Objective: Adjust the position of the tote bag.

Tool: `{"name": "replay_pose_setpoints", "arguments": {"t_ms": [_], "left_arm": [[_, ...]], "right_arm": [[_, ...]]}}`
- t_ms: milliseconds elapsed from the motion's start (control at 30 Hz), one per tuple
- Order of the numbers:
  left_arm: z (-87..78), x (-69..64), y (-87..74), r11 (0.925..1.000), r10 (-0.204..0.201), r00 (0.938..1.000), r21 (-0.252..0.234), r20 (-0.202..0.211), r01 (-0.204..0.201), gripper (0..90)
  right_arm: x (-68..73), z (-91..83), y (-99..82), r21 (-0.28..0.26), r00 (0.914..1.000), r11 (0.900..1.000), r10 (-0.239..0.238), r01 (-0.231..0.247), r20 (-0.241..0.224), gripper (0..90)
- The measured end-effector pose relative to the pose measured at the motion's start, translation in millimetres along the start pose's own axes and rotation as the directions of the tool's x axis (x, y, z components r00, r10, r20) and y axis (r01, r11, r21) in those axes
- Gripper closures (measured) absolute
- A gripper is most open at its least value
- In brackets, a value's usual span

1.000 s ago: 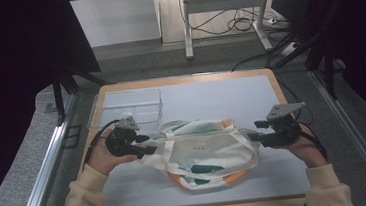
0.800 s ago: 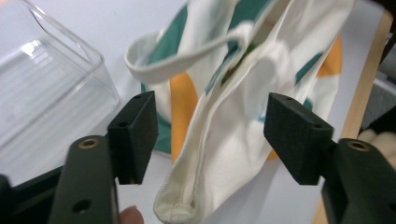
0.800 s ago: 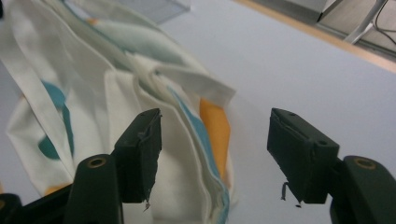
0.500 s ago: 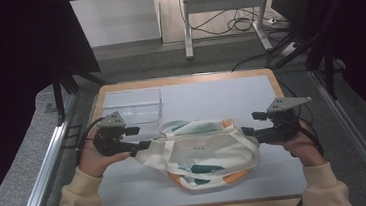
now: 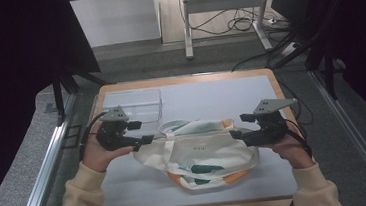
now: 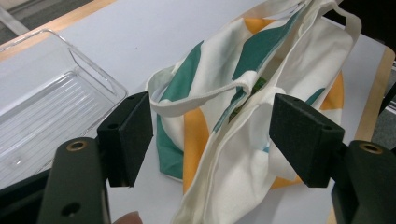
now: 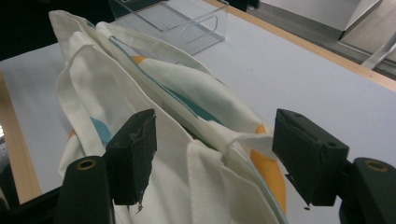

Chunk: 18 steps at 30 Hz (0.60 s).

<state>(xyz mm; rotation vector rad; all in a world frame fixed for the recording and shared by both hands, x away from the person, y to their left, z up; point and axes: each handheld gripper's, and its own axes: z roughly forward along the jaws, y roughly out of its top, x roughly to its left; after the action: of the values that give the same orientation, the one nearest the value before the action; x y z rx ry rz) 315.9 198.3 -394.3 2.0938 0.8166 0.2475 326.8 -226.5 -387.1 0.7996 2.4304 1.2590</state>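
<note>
Cloth bag, cream with green and orange patches, lies crumpled on the white table, in the middle of its near half, with its two handles bunched along the far edge. Just beyond the bag's far left corner stands a clear plastic tray, close to the bag; whether they touch cannot be told.

At the bag's left end is the left gripper, held in the person's left hand, tips pointing in toward the bag. Its jaws have just been opening and now stand wide. In the left gripper view, a handle strap and the bag's folded edge lie in the gap between the pads, which do not press on the cloth.

At the bag's right end is the right gripper, in the right hand, tips pointing back toward the bag. Its jaws have also just been opening and stand wide. In the right gripper view, the bag's edge and a handle lie between the pads without being pinched.

Both grippers sit level with the bag's upper edge, well apart from each other, with the bag between them.
</note>
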Motion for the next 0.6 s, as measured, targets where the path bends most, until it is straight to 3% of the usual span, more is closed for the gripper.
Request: {"name": "replay_pose_setpoints", "arguments": {"t_ms": [300,600], "left_arm": [[7.4,2.0,11.3,0.9998,0.012,0.9998,0.015,-0.014,-0.012,30.4],[13.5,1.8,25.3,0.9994,0.03,0.9996,0.017,-0.003,-0.03,29.9]], "right_arm": [[8.6,8.6,6.5,-0.002,0.9995,0.9997,-0.024,0.024,-0.022,30.6],[17.4,13.8,10.8,-0.007,0.998,0.9992,-0.04,0.04,-0.048,30.4]]}}
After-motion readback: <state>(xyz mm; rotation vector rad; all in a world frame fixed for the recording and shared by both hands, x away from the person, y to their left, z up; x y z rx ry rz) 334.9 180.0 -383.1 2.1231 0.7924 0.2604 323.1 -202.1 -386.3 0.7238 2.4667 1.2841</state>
